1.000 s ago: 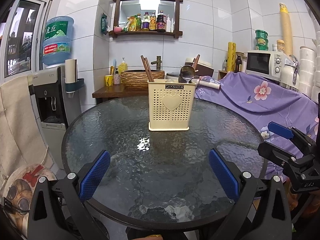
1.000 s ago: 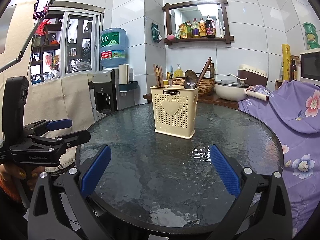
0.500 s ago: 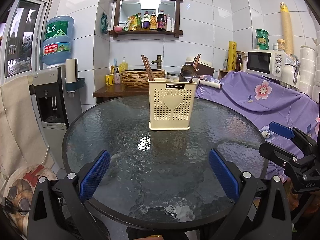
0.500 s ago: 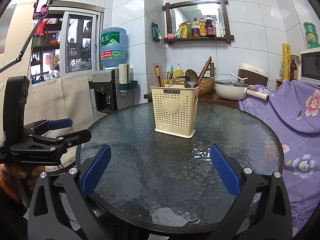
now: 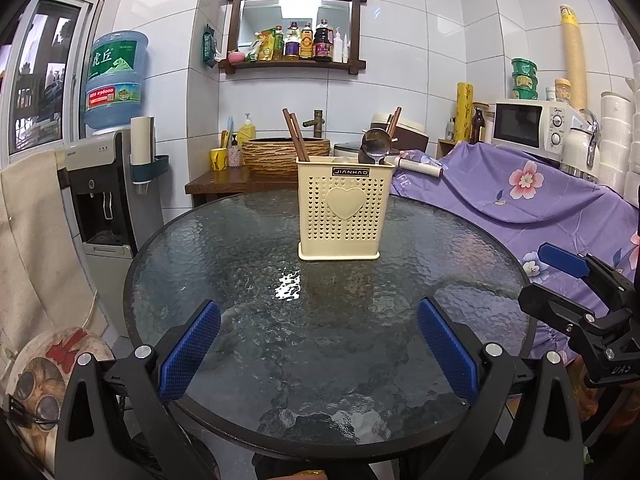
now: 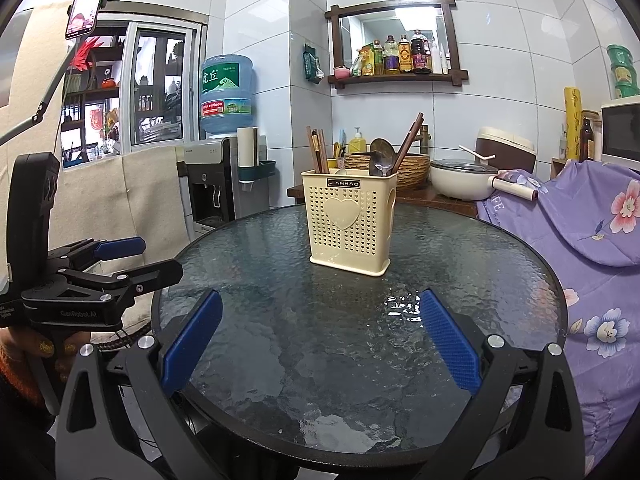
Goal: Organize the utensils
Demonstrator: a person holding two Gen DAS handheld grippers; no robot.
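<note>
A cream perforated utensil holder (image 5: 345,210) with a heart on its front stands upright near the middle of the round glass table (image 5: 224,248). It holds brown chopsticks (image 5: 296,140) on the left and a metal spoon (image 5: 376,147) with more chopsticks on the right. In the right wrist view the holder (image 6: 351,226) shows the same chopsticks (image 6: 317,155) and spoon (image 6: 382,157). My left gripper (image 5: 318,350) is open and empty over the table's near edge. My right gripper (image 6: 320,346) is open and empty too, well short of the holder.
A purple flowered cloth (image 5: 516,196) covers furniture at the right. A water dispenser (image 5: 108,184) stands left of the table. A wooden side table (image 5: 236,180) with a woven basin is behind. The other gripper shows at the frame edges (image 5: 580,308) (image 6: 88,280).
Both views barely shift; the holder sits a touch nearer and lower in the left wrist view. Both grippers stay open and empty.
</note>
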